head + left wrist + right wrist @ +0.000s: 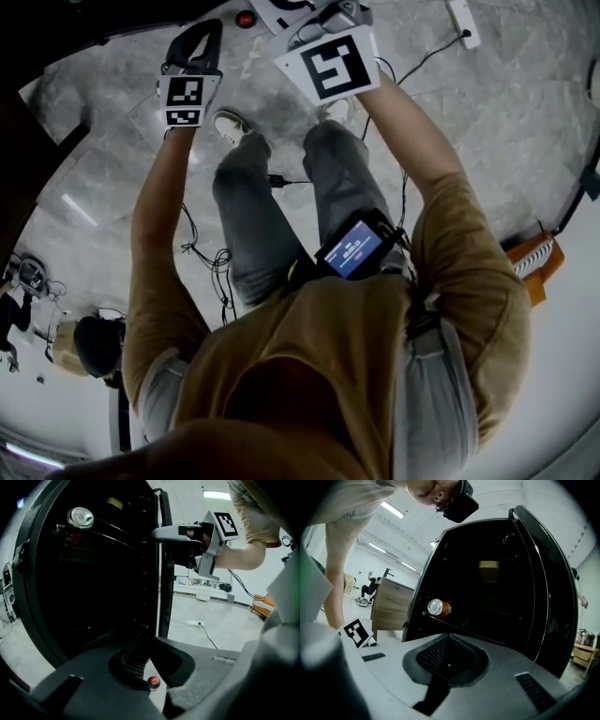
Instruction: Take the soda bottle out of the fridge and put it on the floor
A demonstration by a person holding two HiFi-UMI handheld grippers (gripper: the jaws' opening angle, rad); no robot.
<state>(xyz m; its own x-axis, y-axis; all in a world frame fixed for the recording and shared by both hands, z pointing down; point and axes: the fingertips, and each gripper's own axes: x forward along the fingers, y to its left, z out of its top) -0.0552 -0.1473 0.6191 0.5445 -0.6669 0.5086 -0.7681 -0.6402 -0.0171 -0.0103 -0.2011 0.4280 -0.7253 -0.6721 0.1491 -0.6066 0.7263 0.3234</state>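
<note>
The left tongs point(149, 645) were fully closed, their two dark pads meeting at the tips with nothing gripped between them. Through the small opening behind those tips, the red cap of the soda bottle point(153, 681) showed below against the pale floor point(211, 620). In the head view the same red cap sat at the far edge of the floor, just right of the left tongs. Only the cap could be made out. The bottle stood on the floor outside the fridge point(501, 597), and neither tongs touched it.

The right tongs point(449, 641) were closed too, the mesh-faced pads pressed together along one line and holding nothing. They pointed at the open front of the black fridge. Inside it a drink can point(438, 607) lay on its side on a wire shelf at the left. A yellowish block point(489, 570) sat higher up and further in.

From above, both of the person's arms reached forward over legs in grey trousers, with the tongs side by side at the far end. A small device with a lit screen point(354, 248) hung at the waist. A white power strip point(193, 623) lay on the floor to the right of the fridge, its cable trailing nearer. A wooden cabinet point(391, 609) stood to the left of the fridge.
</note>
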